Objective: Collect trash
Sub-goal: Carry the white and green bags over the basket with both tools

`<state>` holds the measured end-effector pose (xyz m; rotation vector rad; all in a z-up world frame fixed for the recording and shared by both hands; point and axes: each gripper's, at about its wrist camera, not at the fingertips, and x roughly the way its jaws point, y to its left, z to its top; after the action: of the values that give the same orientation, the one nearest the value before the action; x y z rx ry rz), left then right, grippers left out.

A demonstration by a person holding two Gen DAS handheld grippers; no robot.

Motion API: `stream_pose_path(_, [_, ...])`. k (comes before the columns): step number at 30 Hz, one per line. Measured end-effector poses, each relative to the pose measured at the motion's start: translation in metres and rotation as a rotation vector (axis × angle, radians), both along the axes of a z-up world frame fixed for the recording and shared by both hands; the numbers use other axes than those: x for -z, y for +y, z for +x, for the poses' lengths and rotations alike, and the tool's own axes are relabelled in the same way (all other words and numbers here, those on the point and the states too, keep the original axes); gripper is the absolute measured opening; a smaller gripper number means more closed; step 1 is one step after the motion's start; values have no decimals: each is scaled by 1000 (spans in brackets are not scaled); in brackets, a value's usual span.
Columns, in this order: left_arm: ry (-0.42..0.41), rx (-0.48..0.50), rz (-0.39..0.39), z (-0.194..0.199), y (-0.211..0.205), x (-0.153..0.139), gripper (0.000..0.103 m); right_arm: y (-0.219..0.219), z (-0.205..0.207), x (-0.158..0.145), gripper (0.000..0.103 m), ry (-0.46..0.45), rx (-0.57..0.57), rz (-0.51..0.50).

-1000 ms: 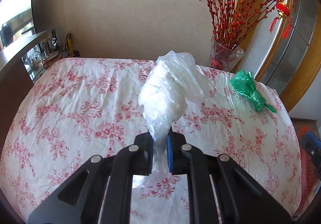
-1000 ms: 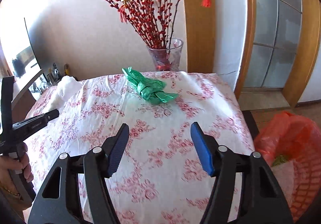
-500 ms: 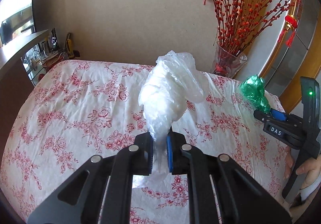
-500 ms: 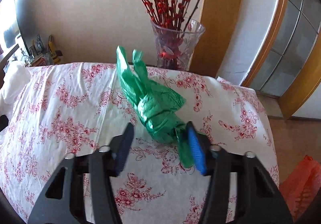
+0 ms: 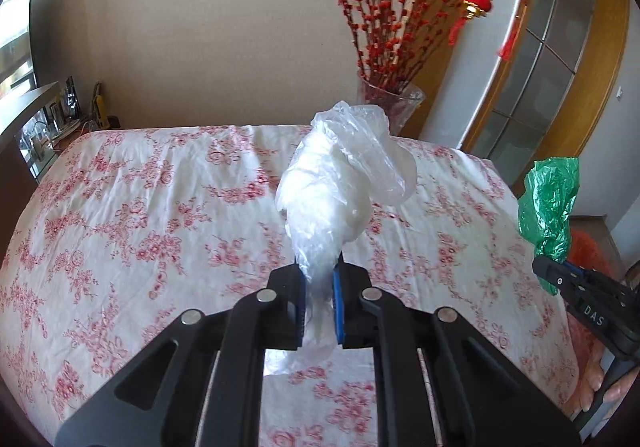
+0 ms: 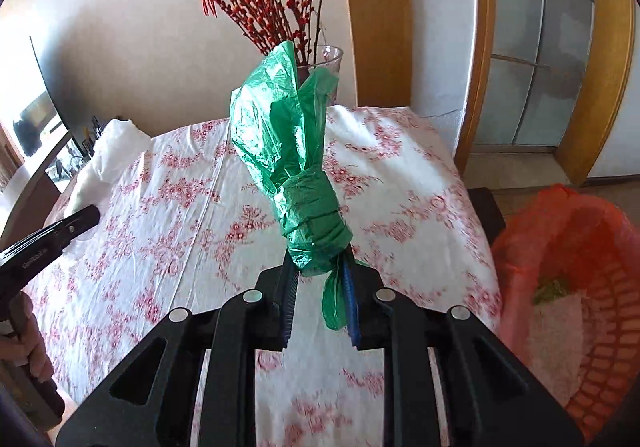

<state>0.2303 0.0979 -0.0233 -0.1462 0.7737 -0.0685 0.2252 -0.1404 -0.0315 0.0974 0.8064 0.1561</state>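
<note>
My left gripper (image 5: 319, 289) is shut on a crumpled clear white plastic bag (image 5: 336, 191) and holds it above the floral tablecloth (image 5: 160, 215). My right gripper (image 6: 320, 287) is shut on a knotted green plastic bag (image 6: 292, 167), lifted off the table. The green bag (image 5: 550, 203) and right gripper (image 5: 560, 275) show at the right edge of the left wrist view. The white bag (image 6: 114, 151) and left gripper (image 6: 86, 217) show at the left of the right wrist view.
A glass vase (image 5: 390, 103) of red berry branches stands at the table's far edge. An orange basket lined with an orange bag (image 6: 576, 287) sits on the floor right of the table. A shelf with small items (image 5: 52, 119) is at the far left.
My right gripper closed on the green bag and lifted it off the table, pulling back toward the right. My left gripper kept holding the white bag, nearly still.
</note>
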Motion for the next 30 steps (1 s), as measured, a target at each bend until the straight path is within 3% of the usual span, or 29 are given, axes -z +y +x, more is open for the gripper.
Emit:
stream_pose_path(14, [-50, 215, -50, -60, -103, -22, 12, -67, -101, -30, 21, -116, 199, 149])
stream_pose_path(30, [-80, 367, -27, -109, -202, -27, 12, -130, -159, -27, 21, -160, 414, 80])
